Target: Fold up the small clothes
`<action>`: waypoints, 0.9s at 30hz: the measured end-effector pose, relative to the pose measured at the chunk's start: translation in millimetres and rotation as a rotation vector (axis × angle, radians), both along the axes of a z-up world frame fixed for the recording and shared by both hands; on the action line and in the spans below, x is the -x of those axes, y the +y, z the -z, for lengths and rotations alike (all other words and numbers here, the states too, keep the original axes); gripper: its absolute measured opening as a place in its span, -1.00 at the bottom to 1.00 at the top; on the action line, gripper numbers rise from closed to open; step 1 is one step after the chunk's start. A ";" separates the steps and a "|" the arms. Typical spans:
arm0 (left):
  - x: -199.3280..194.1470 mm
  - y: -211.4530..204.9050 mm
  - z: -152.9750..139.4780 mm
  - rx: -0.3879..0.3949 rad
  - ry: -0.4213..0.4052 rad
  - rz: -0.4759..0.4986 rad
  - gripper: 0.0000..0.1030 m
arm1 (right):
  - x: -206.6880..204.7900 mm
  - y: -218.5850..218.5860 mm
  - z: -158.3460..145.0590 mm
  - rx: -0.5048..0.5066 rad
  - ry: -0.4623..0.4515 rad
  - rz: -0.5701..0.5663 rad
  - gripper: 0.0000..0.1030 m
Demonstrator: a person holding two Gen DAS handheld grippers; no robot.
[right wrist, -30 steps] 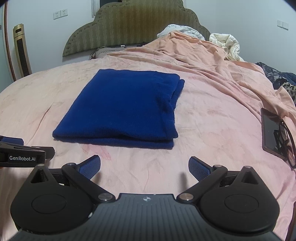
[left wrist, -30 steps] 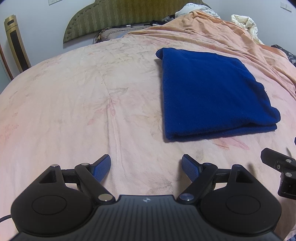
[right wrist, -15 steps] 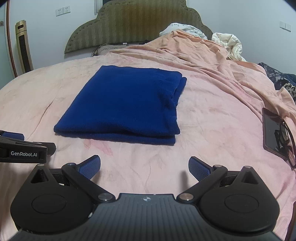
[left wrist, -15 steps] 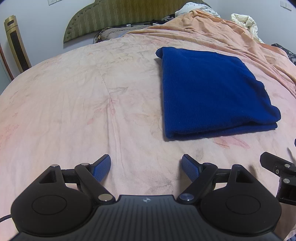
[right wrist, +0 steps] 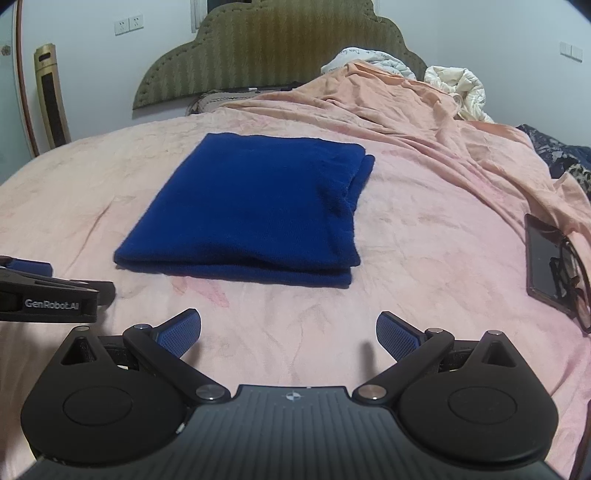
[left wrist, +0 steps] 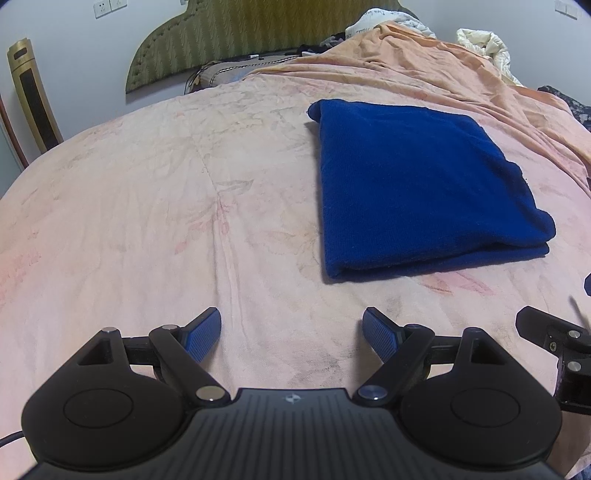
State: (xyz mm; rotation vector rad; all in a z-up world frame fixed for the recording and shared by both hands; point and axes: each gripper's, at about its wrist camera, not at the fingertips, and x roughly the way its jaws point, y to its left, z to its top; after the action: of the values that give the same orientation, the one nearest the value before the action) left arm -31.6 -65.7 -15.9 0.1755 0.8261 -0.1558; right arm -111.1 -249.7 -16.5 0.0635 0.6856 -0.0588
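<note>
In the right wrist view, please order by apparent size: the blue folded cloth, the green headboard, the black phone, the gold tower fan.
1. Blue folded cloth
2. Green headboard, although it stands farther away, so its true size is likely greater
3. Black phone and gold tower fan: they look similar, and the phone is nearer, so I leave them unranked.

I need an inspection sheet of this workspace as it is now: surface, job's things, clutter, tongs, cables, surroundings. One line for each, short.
Surface: bed, pink sheet, lightly creased.
Job's things: blue cloth, folded flat, layered edges on its right side, touched by nothing.
Clutter: phone with glasses on it at the right; orange blanket bunched near the headboard.
Tongs: left tongs and right tongs open, empty, short of the cloth.
Cables: thin cable at the left view's lower-left edge.
Surroundings: green headboard, wall sockets, gold tower unit.
</note>
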 end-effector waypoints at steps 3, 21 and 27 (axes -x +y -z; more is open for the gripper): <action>0.2 0.2 -0.5 0.000 0.000 -0.001 0.63 | 1.6 -0.8 0.0 -0.013 0.001 -0.002 0.99; 2.7 0.5 0.6 -0.002 0.006 -0.011 0.63 | 4.8 -0.2 -0.6 -0.010 0.000 -0.004 0.99; 2.9 0.8 1.2 -0.002 0.009 -0.015 0.63 | 5.6 -0.8 0.4 -0.001 -0.002 0.001 0.99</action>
State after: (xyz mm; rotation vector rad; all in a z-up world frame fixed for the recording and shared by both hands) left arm -34.6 -64.9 -17.1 0.1711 0.8359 -0.1420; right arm -116.8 -250.5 -16.9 0.0648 0.6832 -0.0595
